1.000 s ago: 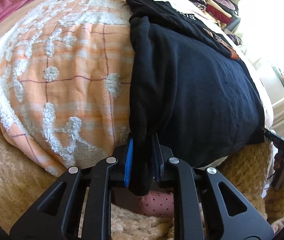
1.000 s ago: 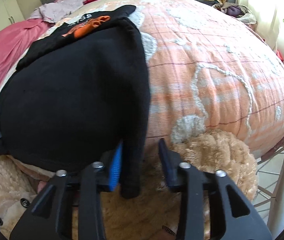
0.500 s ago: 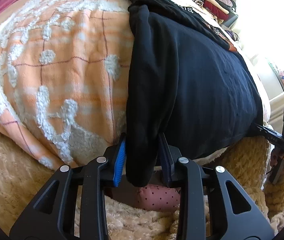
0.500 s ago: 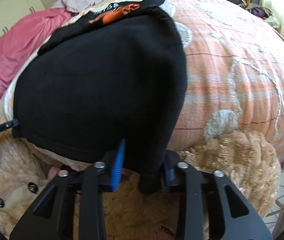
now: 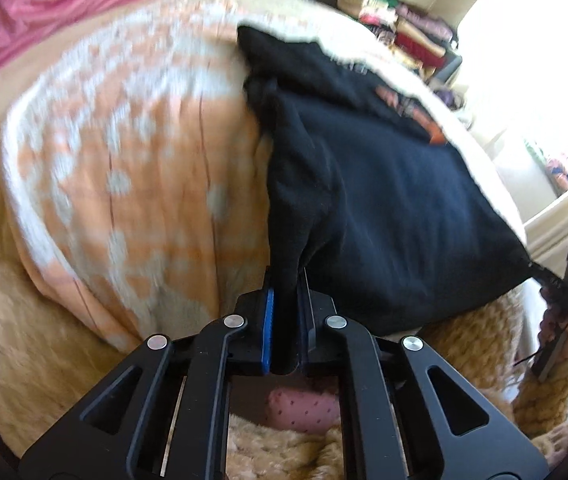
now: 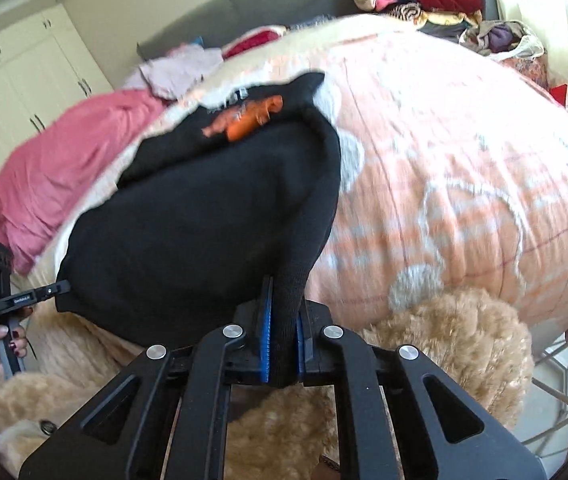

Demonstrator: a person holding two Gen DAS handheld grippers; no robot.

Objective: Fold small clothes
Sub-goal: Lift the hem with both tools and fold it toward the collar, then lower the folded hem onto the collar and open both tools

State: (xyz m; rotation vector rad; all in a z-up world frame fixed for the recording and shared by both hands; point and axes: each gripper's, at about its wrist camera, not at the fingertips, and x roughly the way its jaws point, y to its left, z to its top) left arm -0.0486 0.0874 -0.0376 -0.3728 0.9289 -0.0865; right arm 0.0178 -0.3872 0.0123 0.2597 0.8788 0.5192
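Black knit garment with an orange print [image 5: 396,200] lies on the peach-and-white tufted blanket [image 5: 131,168]. Left gripper [image 5: 286,328] and right gripper [image 6: 281,344] each clench a near hem corner, likely so the edge lifts evenly for folding toward the print.

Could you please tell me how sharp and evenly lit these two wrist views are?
Left wrist view: the orange-and-white patterned blanket is smeared by motion blur, the window at right is blown out white, and the black tongs stay crisp. Right wrist view: milder blur on the black knitted garment, with strong fisheye bending at the edges.
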